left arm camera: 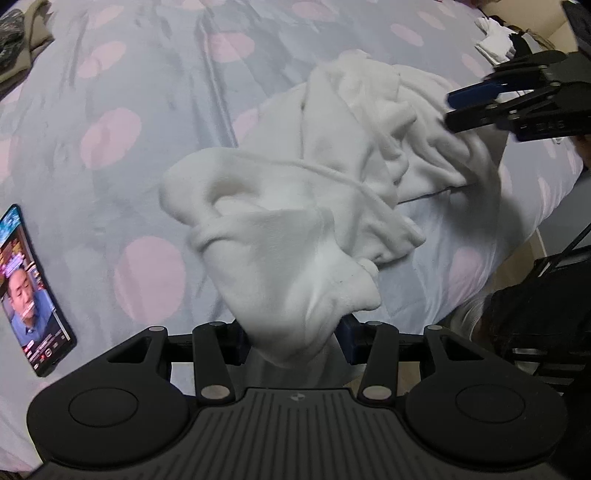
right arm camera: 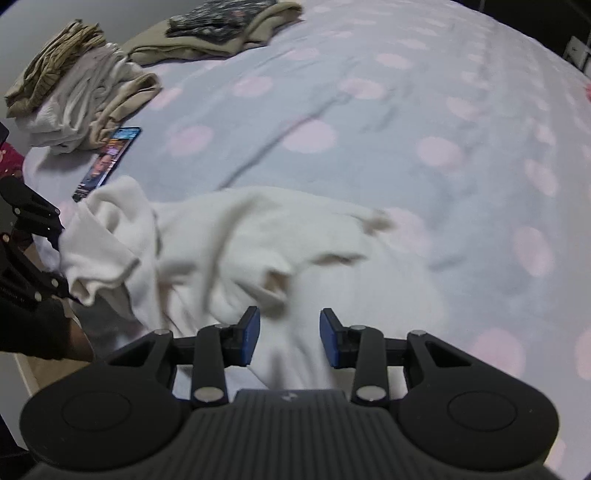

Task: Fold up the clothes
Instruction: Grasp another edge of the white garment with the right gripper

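A crumpled white garment (left arm camera: 295, 206) lies on the bed, one end lifted off the sheet. My left gripper (left arm camera: 295, 343) is shut on that raised end, and the cloth covers most of its fingers. In the right wrist view the same garment (right arm camera: 229, 243) spreads across the middle, with the left gripper (right arm camera: 61, 254) holding its corner at the left edge. My right gripper (right arm camera: 290, 336) is open just above the garment's near part, with nothing between its blue pads (right arm camera: 251, 334). The left wrist view shows the right gripper (left arm camera: 452, 109) over the garment's far side.
The bedspread (right arm camera: 406, 110) is grey-blue with pink dots. A lit phone (left arm camera: 33, 291) lies left of the garment. Folded and loose clothes (right arm camera: 81, 99) are piled at the far left, with more clothes (right arm camera: 218, 33) behind them. The bed's edge (left arm camera: 517, 236) drops off at the right.
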